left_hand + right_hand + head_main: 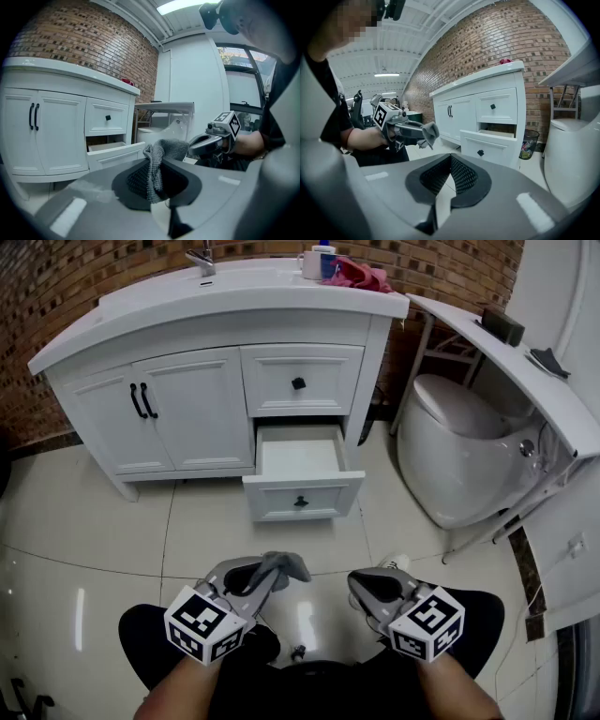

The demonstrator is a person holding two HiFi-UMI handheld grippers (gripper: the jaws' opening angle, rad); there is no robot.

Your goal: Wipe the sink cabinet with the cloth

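The white sink cabinet (187,399) stands ahead of me against the brick wall, its lower right drawer (302,479) pulled open. My left gripper (267,575) is shut on a grey cloth (284,565), held low over the tiled floor, well short of the cabinet. In the left gripper view the cloth (157,161) bunches upright between the jaws. My right gripper (361,589) hangs beside it to the right, shut with nothing in it; its pads (461,176) meet at the tip. The right gripper view shows the cloth (430,131) and the drawer (487,143).
A white toilet (459,456) sits right of the cabinet, under a white shelf rack (525,371). On the countertop are a faucet (202,259), a cup (311,263) and a red cloth (361,276). A waste bin (528,143) stands between cabinet and toilet.
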